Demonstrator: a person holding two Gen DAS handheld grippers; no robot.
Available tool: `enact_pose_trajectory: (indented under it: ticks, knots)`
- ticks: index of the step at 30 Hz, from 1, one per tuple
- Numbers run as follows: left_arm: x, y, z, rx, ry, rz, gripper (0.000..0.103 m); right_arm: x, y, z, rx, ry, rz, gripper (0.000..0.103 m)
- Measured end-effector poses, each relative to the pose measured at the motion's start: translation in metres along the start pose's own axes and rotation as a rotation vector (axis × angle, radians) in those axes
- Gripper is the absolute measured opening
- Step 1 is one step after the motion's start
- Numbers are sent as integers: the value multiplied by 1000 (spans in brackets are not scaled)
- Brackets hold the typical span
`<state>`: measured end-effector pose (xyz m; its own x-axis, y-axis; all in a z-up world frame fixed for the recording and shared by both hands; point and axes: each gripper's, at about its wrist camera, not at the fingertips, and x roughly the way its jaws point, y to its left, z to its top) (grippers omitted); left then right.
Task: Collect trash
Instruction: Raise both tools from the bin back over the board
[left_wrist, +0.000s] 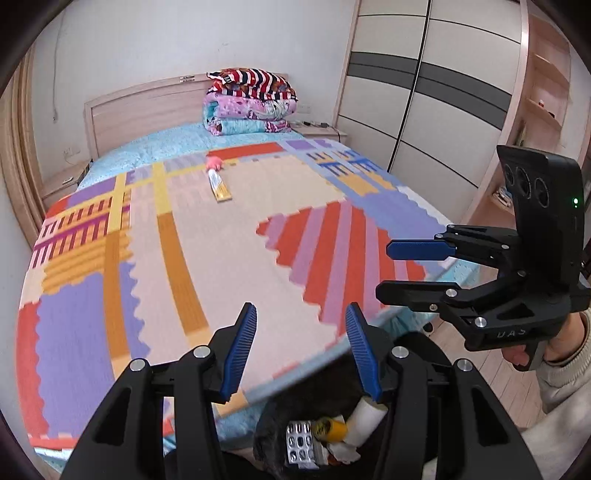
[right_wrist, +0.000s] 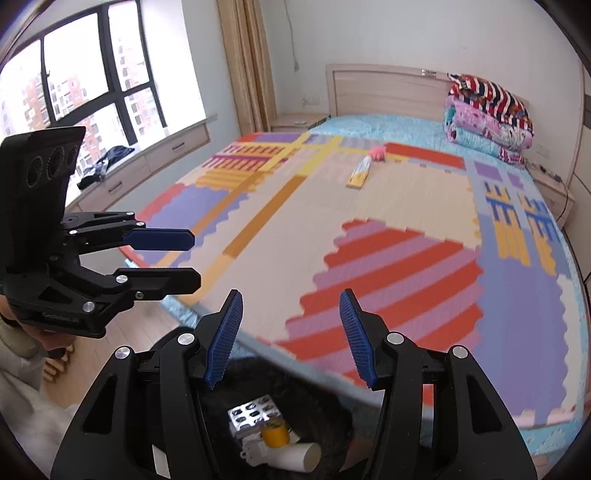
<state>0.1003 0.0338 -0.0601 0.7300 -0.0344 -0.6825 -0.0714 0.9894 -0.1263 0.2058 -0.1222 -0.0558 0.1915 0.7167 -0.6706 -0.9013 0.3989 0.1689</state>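
Both tongs are spread apart and pinch nothing. My left tongs (left_wrist: 301, 354) and my right tongs (right_wrist: 291, 338) hang side by side over the black trash bag (left_wrist: 280, 421), which sits on the floor at the foot of the bed (left_wrist: 147, 155).

Inside the trash bag I can see some trash: a silver pill sheet (left_wrist: 300, 445), a small yellow roll (left_wrist: 330, 428), a white paper tube (left_wrist: 365, 417) and some crumpled white paper (left_wrist: 343, 452). All of it lies below my tongs, down between the blue pads, and my tongs do not touch any of it.

More things lie on the bed, far past the trash bag. A long yellow and white packet (left_wrist: 218, 184) lies flat on the bright mat (left_wrist: 221, 251) that covers the bed. A small pink thing (left_wrist: 215, 161) lies just past the far end of the packet, toward the head of the bed; I cannot tell what it is. Both are well apart from my tongs.

Folded blankets (left_wrist: 249, 101) are piled at the head of the bed, beside the tall wardrobe (left_wrist: 424, 92). On the other side of the bed is a big window (right_wrist: 85, 74).
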Motion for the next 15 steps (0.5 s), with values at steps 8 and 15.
enact_pose_trajectory:
  ticks: [8,15]
  knots:
    - [18,15,35,-3,-28,26,48,5,-18,39,-20,-46,-36,54]
    - [43,41,65,-50,-44,46,48,14,-39,65,-11,-78,-54,54]
